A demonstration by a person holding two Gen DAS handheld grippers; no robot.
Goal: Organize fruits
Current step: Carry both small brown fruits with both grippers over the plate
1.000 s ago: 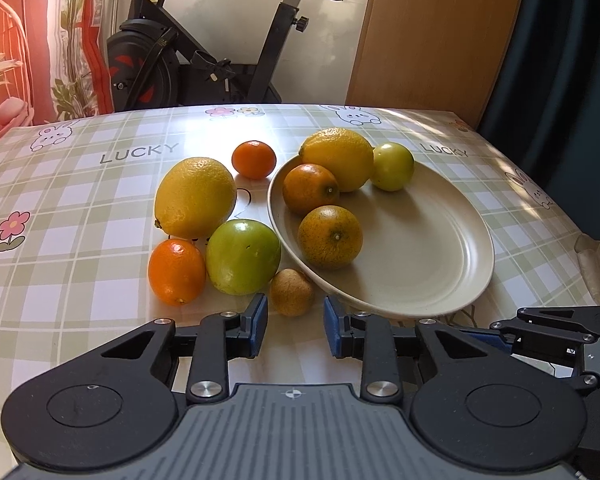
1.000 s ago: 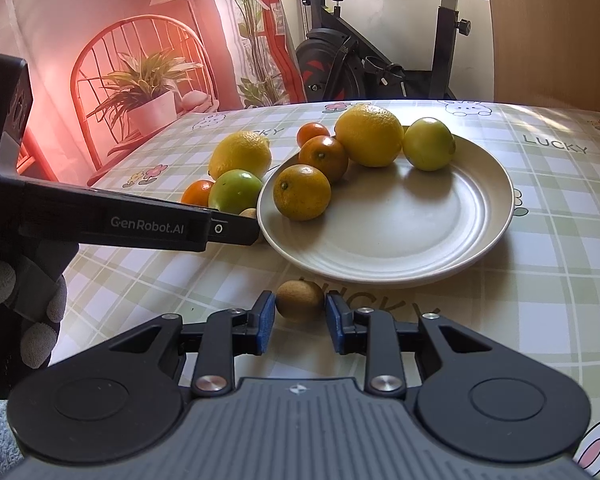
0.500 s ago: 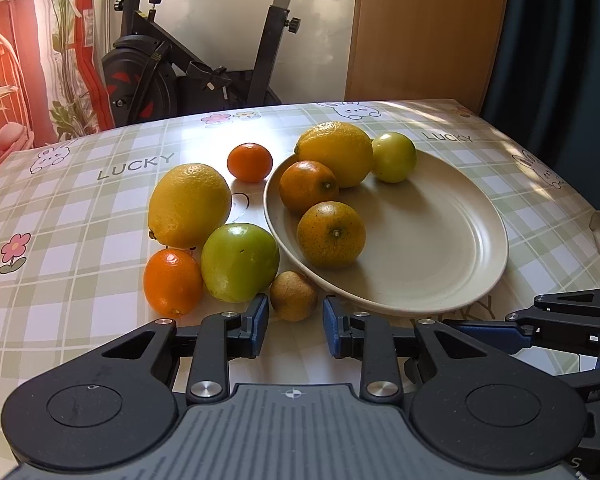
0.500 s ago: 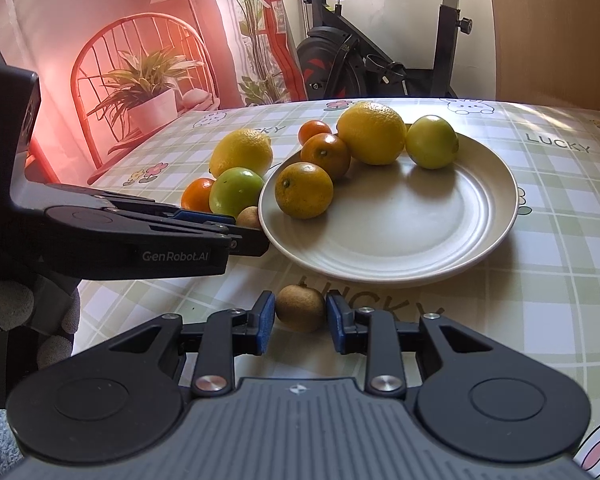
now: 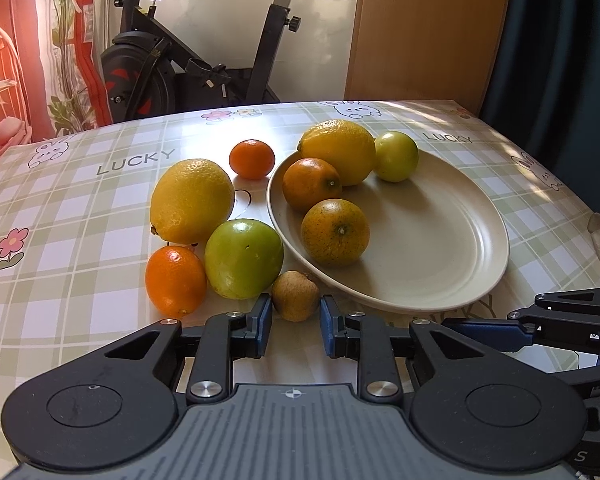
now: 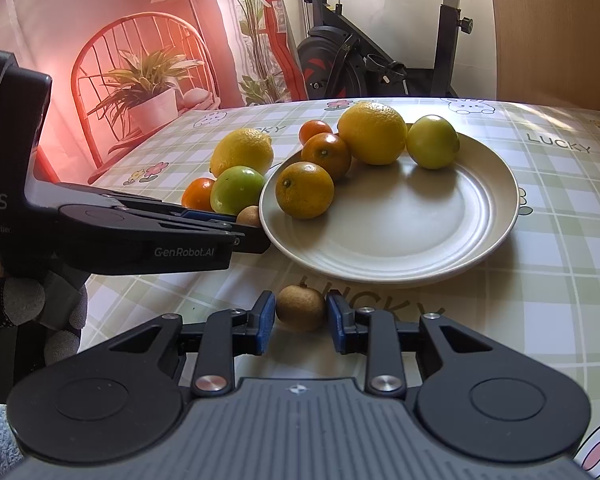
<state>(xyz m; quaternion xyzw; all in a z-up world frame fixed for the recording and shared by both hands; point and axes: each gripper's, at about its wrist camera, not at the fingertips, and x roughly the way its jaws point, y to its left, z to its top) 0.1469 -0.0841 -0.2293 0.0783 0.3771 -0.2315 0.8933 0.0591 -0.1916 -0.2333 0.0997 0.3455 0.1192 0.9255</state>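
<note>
The left gripper (image 5: 295, 322) was clenched on a small brown fruit (image 5: 295, 295) resting on the surface (image 5: 60, 208), just left of the plate (image 5: 440, 248) rim and beside a green apple (image 5: 243, 258). The right gripper (image 6: 301, 322) was clenched on a second small brown fruit (image 6: 301, 307) on the surface, just near of the plate. The plate held two oranges (image 5: 335, 232), a lemon (image 5: 342, 150) and a green fruit (image 5: 396, 156).

Exercise bike (image 5: 204, 68) stood behind the table, against a pale wall. Wooden panel (image 5: 428, 28) to its right, dark curtain (image 5: 560, 48) beyond. Red backdrop (image 6: 80, 20) showed a chair, potted plant (image 6: 148, 84) and lamp. Checked tablecloth (image 5: 60, 208) read "LUCKY".
</note>
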